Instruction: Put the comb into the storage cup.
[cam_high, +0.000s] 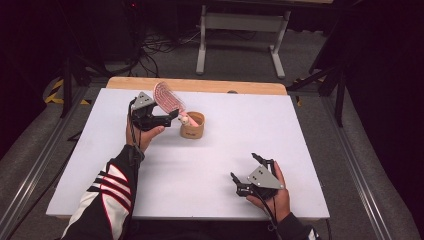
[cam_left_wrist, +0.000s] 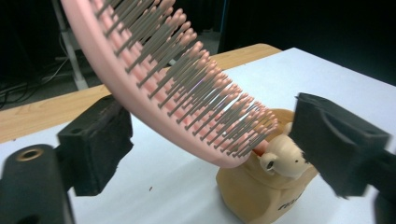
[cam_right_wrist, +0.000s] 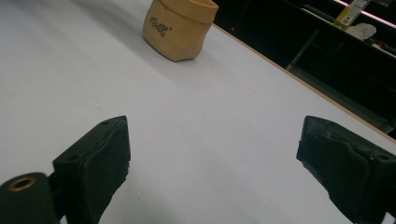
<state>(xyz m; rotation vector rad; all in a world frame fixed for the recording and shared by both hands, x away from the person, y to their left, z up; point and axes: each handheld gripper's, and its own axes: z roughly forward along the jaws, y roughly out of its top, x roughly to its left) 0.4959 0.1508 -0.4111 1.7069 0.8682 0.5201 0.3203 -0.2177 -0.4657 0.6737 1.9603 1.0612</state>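
Observation:
A pink hairbrush (cam_high: 168, 96) leans up and to the left out of a tan cup (cam_high: 193, 128) on the white table (cam_high: 240, 135). My left gripper (cam_high: 171, 117) sits just left of the cup. In the left gripper view its jaws stand wide apart on either side of the brush (cam_left_wrist: 154, 88), bristles facing up, with visible gaps to the pads. A cream rounded piece (cam_left_wrist: 281, 159) rests at the rim of the cup (cam_left_wrist: 259, 198). My right gripper (cam_high: 244, 166) rests open near the front right of the table. Its view looks toward the cup (cam_right_wrist: 180, 28), with bare table between my right gripper's (cam_right_wrist: 212, 154) jaws.
A wooden strip (cam_high: 200, 85) runs along the table's far edge. Beyond it stand white desk legs (cam_high: 202, 45) and cables (cam_high: 160, 47) on the grey floor. Dark stands flank the table on both sides.

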